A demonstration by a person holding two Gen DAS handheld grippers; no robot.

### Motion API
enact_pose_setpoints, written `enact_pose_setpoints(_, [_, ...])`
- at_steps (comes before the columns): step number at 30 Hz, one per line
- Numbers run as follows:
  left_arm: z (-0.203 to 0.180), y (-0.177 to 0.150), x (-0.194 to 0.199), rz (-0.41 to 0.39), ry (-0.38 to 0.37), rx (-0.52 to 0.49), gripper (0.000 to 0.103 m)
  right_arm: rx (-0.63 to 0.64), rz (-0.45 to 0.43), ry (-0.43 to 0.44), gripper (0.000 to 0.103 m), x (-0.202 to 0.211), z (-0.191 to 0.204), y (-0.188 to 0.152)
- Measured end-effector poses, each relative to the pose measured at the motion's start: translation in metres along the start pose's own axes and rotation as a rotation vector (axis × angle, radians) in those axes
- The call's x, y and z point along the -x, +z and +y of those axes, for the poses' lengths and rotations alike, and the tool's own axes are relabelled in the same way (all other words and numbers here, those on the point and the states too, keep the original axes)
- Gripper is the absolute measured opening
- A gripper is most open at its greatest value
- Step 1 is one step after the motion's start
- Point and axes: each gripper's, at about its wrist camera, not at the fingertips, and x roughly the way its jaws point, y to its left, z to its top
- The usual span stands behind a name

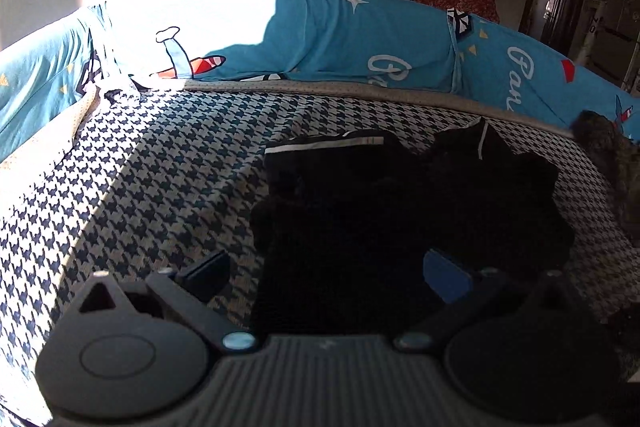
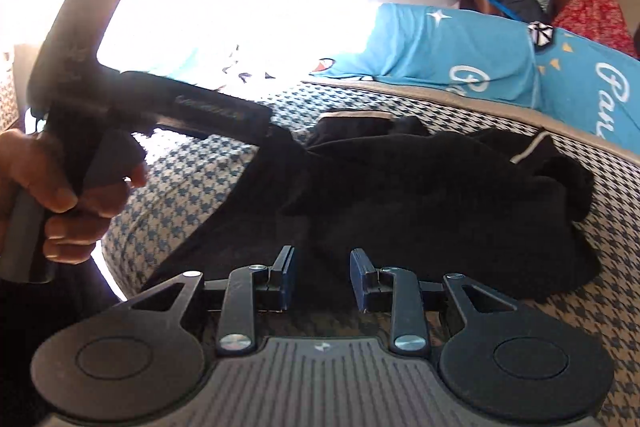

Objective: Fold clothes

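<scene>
Black garment lies bunched on the houndstooth bed cover, white-trimmed edges toward the far side, blue bedding piled behind it. Not flat, not a neat fold; this fits either a piece waiting to be spread or one mid-fold, can't tell which.

Left gripper: jaws wide apart, hovering over the garment's near-left edge, holding nothing. In the right wrist view its tip looks close to the cloth, contact unclear. The hand holds its handle.

Right gripper: jaws apart with a narrow gap, over the near edge, no cloth visibly between the pads.

Judgement for a clean grab:
- pinch a single layer at an edge, not the heap
- keep the two grippers well apart along the same hem
- lift evenly so the fabric hangs flat
- black on black hides the layers; use the white trim as a landmark
</scene>
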Motion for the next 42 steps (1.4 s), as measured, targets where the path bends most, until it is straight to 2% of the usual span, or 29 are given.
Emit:
enact_pose_setpoints(6, [-0.013, -0.016, -0.012, 0.042, -0.012, -0.042, 0.103, -0.153, 0.003, -0.196, 0.029, 0.012, -0.047, -0.007])
enact_pose_setpoints(10, [-0.018, -0.024, -0.018, 0.056, -0.019, -0.057, 0.103, -0.308, 0.002, -0.264, 0.030, 0.018, -0.076, -0.015])
enact_pose_setpoints(16, [-0.019, -0.029, -0.024, 0.071, -0.025, -0.058, 0.103, -0.535, -0.019, -0.267, 0.034, 0.020, -0.108, -0.020])
enact_pose_setpoints(24, [-0.015, -0.029, -0.027, 0.081, -0.030, -0.050, 0.103, -0.673, -0.012, -0.286, 0.040, -0.011, -0.131, -0.021])
enact_pose_setpoints(26, [-0.013, -0.028, -0.028, 0.081, -0.033, -0.044, 0.103, -0.709, -0.037, -0.288, 0.042, -0.015, -0.135, -0.022])
enact_pose_setpoints(29, [-0.011, -0.027, -0.028, 0.082, -0.035, -0.035, 0.103, -0.730, -0.067, -0.295, 0.042, -0.022, -0.139, -0.020])
enact_pose_setpoints(30, [-0.010, -0.027, -0.028, 0.082, -0.036, -0.031, 0.103, -0.723, -0.072, -0.306, 0.032, -0.023, -0.138, -0.019])
enact_pose_setpoints(31, [-0.009, -0.026, -0.028, 0.081, -0.037, -0.028, 0.103, -0.715, -0.077, -0.317, 0.009, -0.025, -0.137, -0.017])
enact_pose_setpoints(32, [-0.008, -0.026, -0.028, 0.080, -0.039, -0.024, 0.103, -0.711, -0.097, -0.320, 0.005, -0.024, -0.135, -0.014])
enact_pose_setpoints(34, [-0.007, -0.025, -0.027, 0.075, -0.036, -0.019, 0.103, -0.702, -0.138, -0.325, 0.005, -0.021, -0.132, -0.007])
enact_pose_setpoints(36, [-0.005, -0.024, -0.027, 0.076, -0.030, -0.009, 0.103, -0.622, -0.191, -0.333, 0.005, -0.017, -0.119, 0.008])
enact_pose_setpoints(41, [0.000, -0.022, -0.029, 0.082, -0.019, 0.010, 0.103, -0.514, -0.172, -0.233, 0.006, -0.030, -0.096, 0.018])
enact_pose_setpoints(42, [0.000, -0.021, -0.029, 0.083, -0.018, 0.009, 0.103, -0.493, -0.168, -0.213, 0.009, -0.033, -0.091, 0.020])
